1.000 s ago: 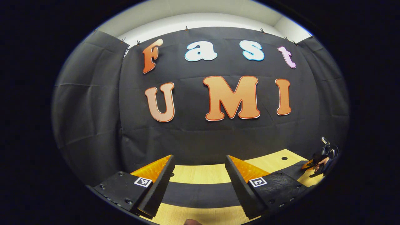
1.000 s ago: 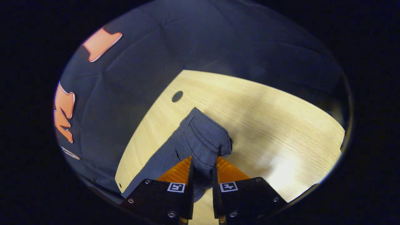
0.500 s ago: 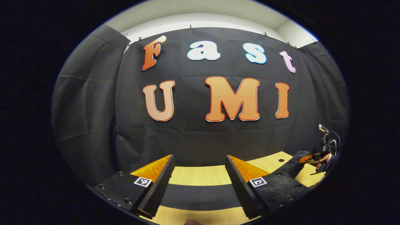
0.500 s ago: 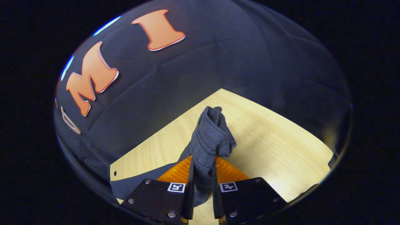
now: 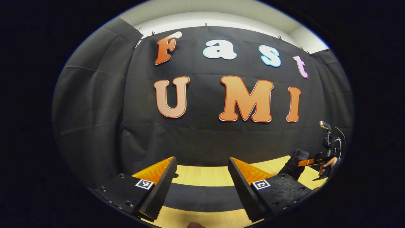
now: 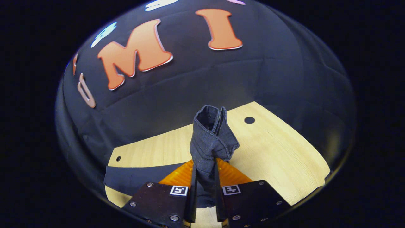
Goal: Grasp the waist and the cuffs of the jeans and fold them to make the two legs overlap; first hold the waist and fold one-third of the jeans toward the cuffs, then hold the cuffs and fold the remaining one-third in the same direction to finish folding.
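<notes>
my right gripper (image 6: 205, 177) is clamped on a bunched end of the jeans (image 6: 210, 139), lifted off the table (image 6: 278, 158); which end it is, i cannot tell. my left gripper (image 5: 202, 183) is spread wide, holding nothing, with a dark band of the jeans lying flat between its fingers. to fold well, grip that flat end before carrying across, keeping both edges level.

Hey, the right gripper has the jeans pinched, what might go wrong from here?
1. The right gripper pinches a bunched end of the dark blue denim jeans; layers may slip loose.
2. The left gripper is open, holding nothing, so the other end may drag across the light wooden table and fold crookedly.
</notes>
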### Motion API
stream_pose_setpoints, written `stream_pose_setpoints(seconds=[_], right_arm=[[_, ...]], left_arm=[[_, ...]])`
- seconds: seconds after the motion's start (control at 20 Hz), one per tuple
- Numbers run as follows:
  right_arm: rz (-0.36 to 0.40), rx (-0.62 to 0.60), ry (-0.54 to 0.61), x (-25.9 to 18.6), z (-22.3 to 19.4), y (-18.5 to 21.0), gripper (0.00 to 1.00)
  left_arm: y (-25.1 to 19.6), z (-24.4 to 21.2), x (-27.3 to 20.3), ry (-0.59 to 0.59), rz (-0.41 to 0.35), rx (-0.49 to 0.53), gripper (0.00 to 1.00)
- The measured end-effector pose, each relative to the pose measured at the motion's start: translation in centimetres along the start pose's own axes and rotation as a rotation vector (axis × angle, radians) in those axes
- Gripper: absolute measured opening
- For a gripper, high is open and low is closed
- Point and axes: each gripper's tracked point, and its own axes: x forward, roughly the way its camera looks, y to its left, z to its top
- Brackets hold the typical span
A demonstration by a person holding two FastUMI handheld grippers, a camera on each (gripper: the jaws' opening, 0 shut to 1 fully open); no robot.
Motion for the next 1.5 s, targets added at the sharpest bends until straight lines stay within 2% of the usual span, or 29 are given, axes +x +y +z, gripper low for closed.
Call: stream_pose_setpoints(seconds=[0.3,0.45,0.75,1.1,1.15,1.2,1.3,1.35,1.5], right_arm=[[0.041,-0.093,0.016,0.8,-1.3,6.5,0.25],[0.064,-0.144,0.033,1.3,-2.5,9.8,0.25],[0.138,-0.24,0.062,1.7,-6.0,16.1,0.25],[0.158,-0.279,0.15,2.8,-10.3,18.8,0.25],[0.159,-0.269,0.175,2.8,-11.1,18.9,0.31],[0.177,-0.255,0.194,2.9,-11.7,19.3,0.28],[0.221,-0.217,0.18,2.5,-11.5,21.3,0.55],[0.221,-0.212,0.166,2.2,-11.3,21.6,0.66],[0.205,-0.211,0.143,1.3,-10.7,21.3,0.75]], left_arm=[[1.5,3.3,-2.3,-0.097,0.051,0.069,0.97],[2.3,3.1,-2.7,-0.101,0.05,0.073,0.97],[6.1,2.0,-2.5,-0.076,0.099,0.05,0.97],[9.7,0.0,-2.4,-0.021,0.129,0.007,0.97],[10.2,-0.4,-2.2,-0.008,0.134,-0.003,0.97],[10.8,-1.0,-2.0,0.006,0.139,-0.015,0.97],[11.7,-2.4,-1.5,0.043,0.14,-0.041,0.97],[12.0,-3.0,-1.3,0.058,0.138,-0.053,0.98],[13.8,-5.3,-0.2,0.125,0.145,-0.088,0.98]])
